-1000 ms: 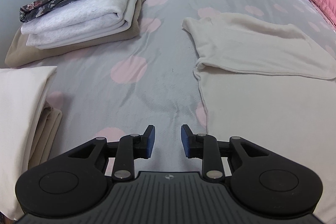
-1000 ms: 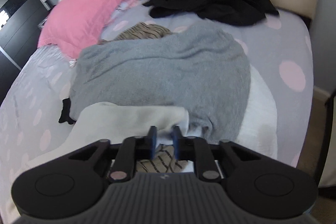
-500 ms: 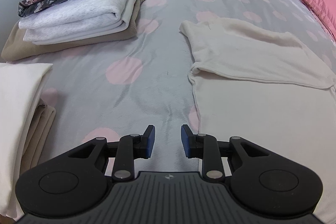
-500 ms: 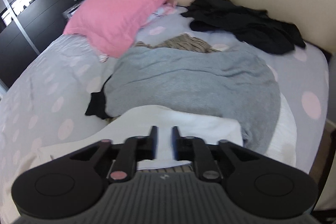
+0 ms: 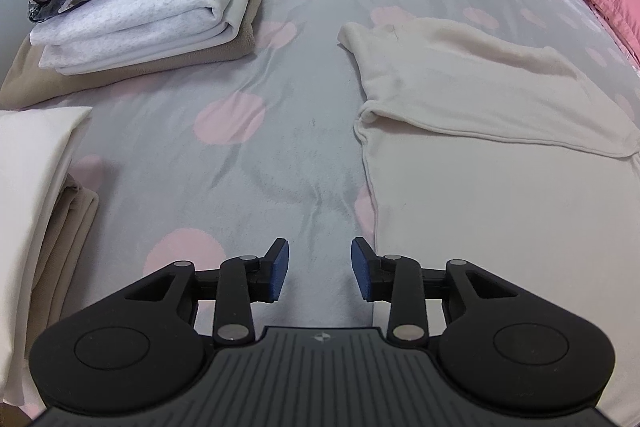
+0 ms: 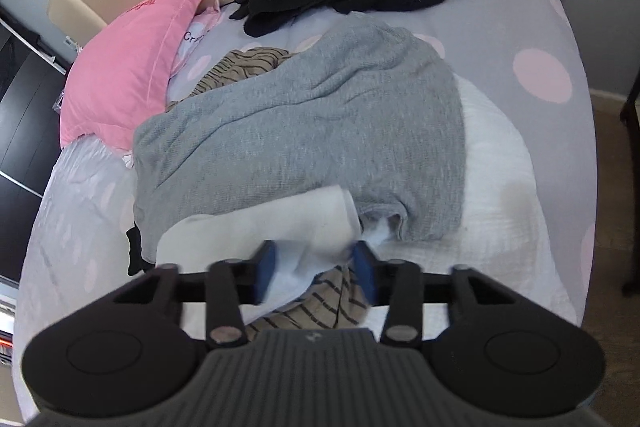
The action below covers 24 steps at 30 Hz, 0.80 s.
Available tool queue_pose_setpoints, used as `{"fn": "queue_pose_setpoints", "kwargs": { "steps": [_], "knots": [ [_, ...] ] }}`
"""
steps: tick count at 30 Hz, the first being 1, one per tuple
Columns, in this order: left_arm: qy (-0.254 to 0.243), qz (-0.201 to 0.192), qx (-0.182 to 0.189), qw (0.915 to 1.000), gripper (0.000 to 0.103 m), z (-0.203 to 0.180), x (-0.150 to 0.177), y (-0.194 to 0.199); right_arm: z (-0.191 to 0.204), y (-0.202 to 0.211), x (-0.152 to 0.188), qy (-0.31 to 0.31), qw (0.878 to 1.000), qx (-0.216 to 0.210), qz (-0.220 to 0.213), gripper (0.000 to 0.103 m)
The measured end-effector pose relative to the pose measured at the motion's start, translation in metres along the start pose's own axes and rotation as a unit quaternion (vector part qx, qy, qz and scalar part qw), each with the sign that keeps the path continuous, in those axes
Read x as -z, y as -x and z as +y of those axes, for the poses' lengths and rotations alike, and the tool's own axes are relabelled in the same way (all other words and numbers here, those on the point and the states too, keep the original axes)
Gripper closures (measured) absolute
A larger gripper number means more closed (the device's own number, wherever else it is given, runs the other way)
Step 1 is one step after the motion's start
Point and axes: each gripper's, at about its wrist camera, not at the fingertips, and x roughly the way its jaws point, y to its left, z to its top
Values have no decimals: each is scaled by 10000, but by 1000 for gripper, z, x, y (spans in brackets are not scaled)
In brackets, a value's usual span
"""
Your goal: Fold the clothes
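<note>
— While the left gripper (image 5: 319, 270) hangs over the bedspread (image 5: 280, 99), its jaws have just been opening and nothing sits between them. What's the step, would you say?

— Sleeve-folding, I'd judge. The cream garment (image 5: 500, 163) lies flat just to the right of that gripper, its near edge right beside the right-hand pad, one sleeve already laid across the body. Finished stacks (image 5: 136, 11) sit well off to the left.

— And over on the right wrist view?

— The right gripper (image 6: 316, 265) has just been closing, and a blurred white fold of cloth (image 6: 280, 223) lies between the pads. Whether they press on it, I can't tell.

— Next move?

— Probably a firm pinch on that cloth, then carrying it clear of the grey sweater (image 6: 304, 123) and striped garment (image 6: 320, 303) heaped around it.
</note>
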Motion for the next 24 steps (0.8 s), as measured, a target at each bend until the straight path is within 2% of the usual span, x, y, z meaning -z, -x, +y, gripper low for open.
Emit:
{"fn": "queue_pose_setpoints", "kwargs": {
  "steps": [1, 8, 17, 21, 24],
  "knots": [
    [-5, 17, -10, 10000, 70, 0, 1, -1, 2, 1, 0, 108, 9999, 22, -43, 85],
    [-68, 74, 10, 9999, 70, -5, -1, -5, 30, 19, 5, 940, 9943, -49, -509, 95],
    [-97, 14, 59, 9999, 70, -7, -2, -4, 78, 37, 24, 1666, 9832, -396, -628, 95],
    [-22, -3, 75, 10000, 70, -6, -4, -3, 103, 40, 38, 1882, 9780, -754, -495, 96],
    [-13, -38, 134, 9999, 70, -6, -5, -2, 133, 44, 54, 2202, 9688, -1069, -391, 96]
  ]
}}
